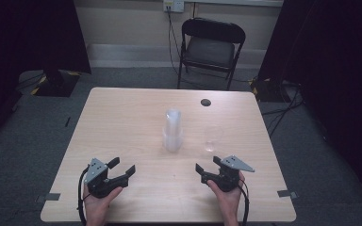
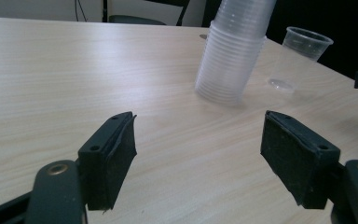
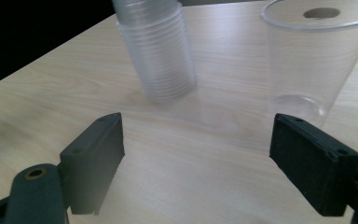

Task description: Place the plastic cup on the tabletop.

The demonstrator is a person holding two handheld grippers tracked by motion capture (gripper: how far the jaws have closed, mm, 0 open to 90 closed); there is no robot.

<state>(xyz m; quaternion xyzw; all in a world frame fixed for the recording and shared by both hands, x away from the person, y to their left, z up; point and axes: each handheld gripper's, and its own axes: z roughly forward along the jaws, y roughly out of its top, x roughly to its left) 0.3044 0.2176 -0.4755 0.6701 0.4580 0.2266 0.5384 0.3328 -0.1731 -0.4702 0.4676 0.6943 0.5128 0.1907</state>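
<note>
Our right gripper (image 1: 208,165) has its fingers (image 3: 93,158) spread wide with nothing between them, and our left gripper (image 1: 122,165) stands just as wide and just as empty, its fingers (image 2: 109,156) low over the pale wood-grain counter (image 1: 122,122).

Just ahead of the right fingers, slightly to their outer side, stands the single clear plastic cup (image 3: 314,60), upright and apart from everything else. We see nothing in it, only its bare bottom through the wall. Farther ahead, between the two grippers, is the tall stack of nested translucent plastic cups (image 1: 173,131), mouths down and leaning a little.

We judge one cup already separated and set upright, with many left in the stack. Neither gripper touches a cup.
</note>
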